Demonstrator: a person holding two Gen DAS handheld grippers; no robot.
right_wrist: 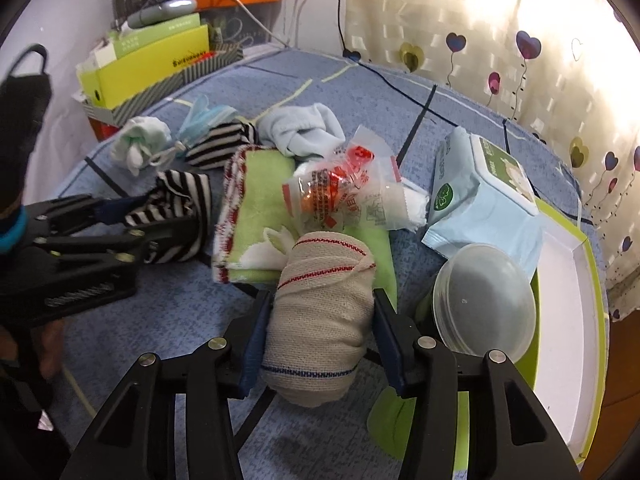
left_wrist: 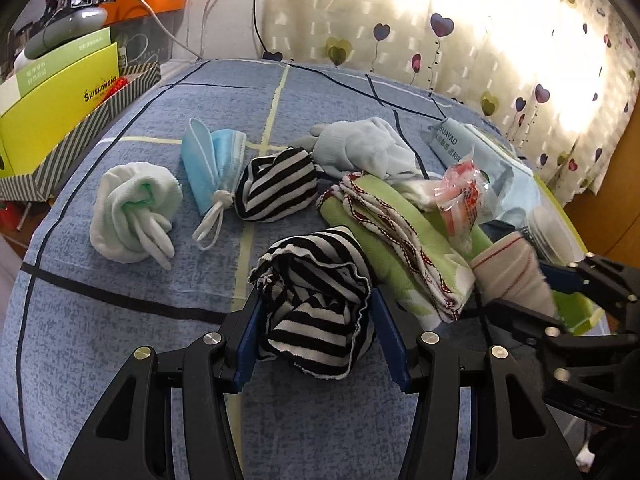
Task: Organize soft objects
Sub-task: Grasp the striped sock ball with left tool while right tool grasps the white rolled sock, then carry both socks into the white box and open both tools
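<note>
Both hand-held grippers are loaded. The left hand-held gripper (left_wrist: 316, 322) has its blue pads pressed against either side of a black-and-white striped bundle (left_wrist: 316, 300), gripped low over the blue bedspread (left_wrist: 140, 320). The right hand-held gripper (right_wrist: 318, 340) is clamped on a beige knitted roll (right_wrist: 320, 312) with red and blue stripes, its pads seated on both flanks; the roll lies partly over the green towel (right_wrist: 260, 208).

Judgement: each bundle is held across its width so the rolled fabric stays compact for carrying.

Sorted items appear to sit in a row at the far left of the bed: a white-and-green glove bundle (left_wrist: 132, 212), a tied blue face mask (left_wrist: 212, 164) and a second striped bundle (left_wrist: 276, 184), near one another. The unsorted heap stays around the towel: a pale glove (left_wrist: 360, 146), a crinkled plastic packet (right_wrist: 336, 188), a wipes pack (right_wrist: 480, 196).

Containers: a lime-edged white tray (right_wrist: 568, 320) at the right edge shows a bare floor, with the wipes pack and a clear round lid (right_wrist: 484, 300) overlapping its near rim. A striped box (left_wrist: 80, 140) beside the bed holds yellow-green cartons.
</note>
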